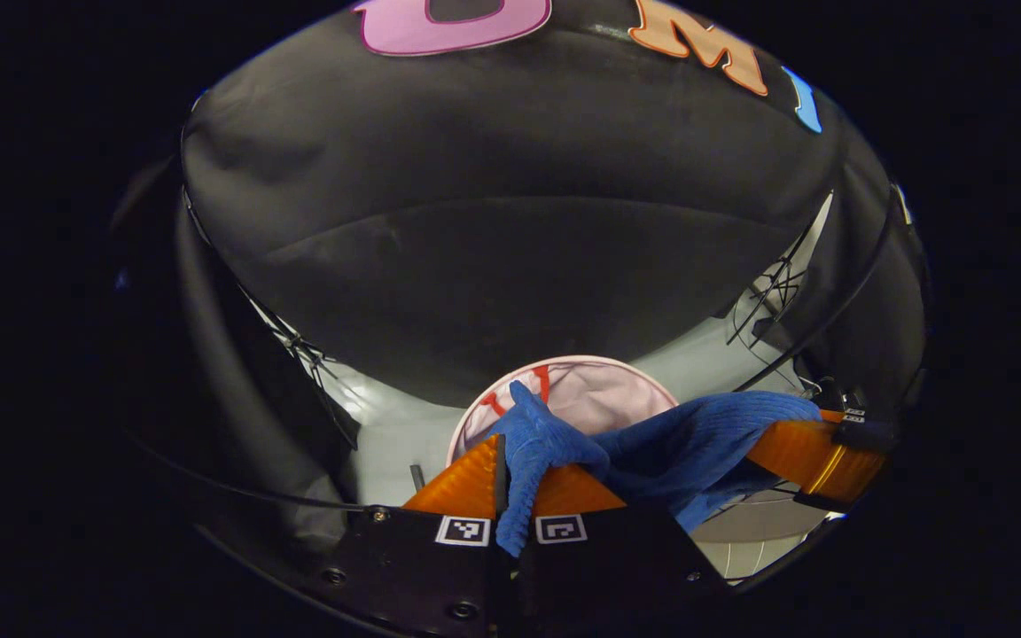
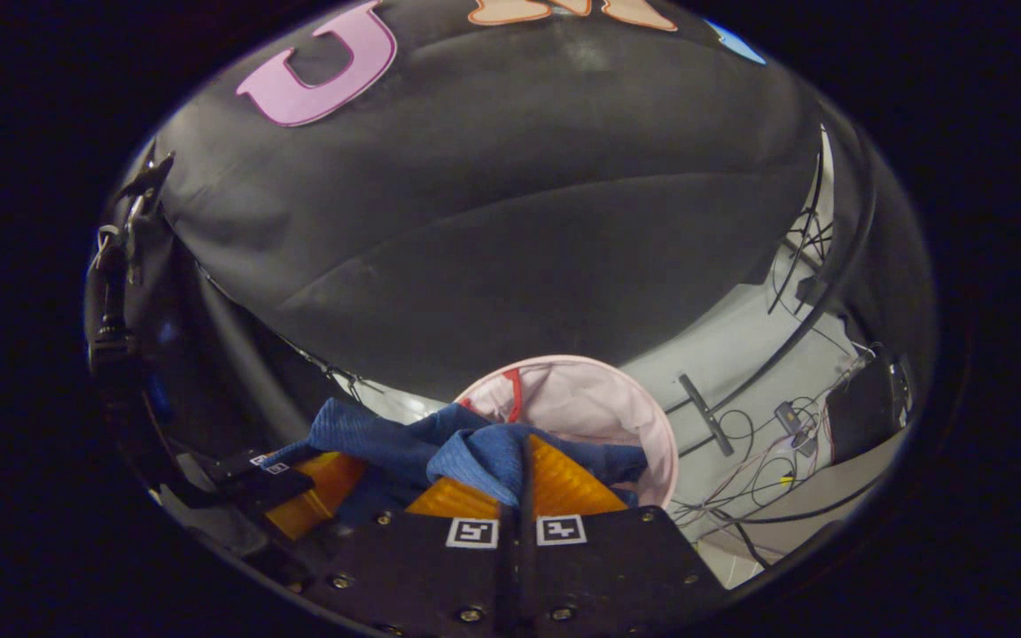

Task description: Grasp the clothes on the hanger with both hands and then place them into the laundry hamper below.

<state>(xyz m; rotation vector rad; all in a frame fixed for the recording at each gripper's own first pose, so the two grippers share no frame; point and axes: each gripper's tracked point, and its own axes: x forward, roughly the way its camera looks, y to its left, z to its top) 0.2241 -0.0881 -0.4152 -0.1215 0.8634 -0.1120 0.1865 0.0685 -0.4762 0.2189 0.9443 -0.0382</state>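
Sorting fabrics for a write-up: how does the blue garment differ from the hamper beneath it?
The blue garment is ribbed knit, bunched and draped between the grippers; the hamper is smooth pale pink, round and open-topped. The garment hangs off the floor; the hamper stands on it. Both are soft fabric.

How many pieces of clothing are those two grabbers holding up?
1, as far as shows: a blue knitted garment stretched between the left gripper and the right gripper, above the pink hamper. More may be hidden in its folds.

Black cloth wall; pale floor; loose cables.
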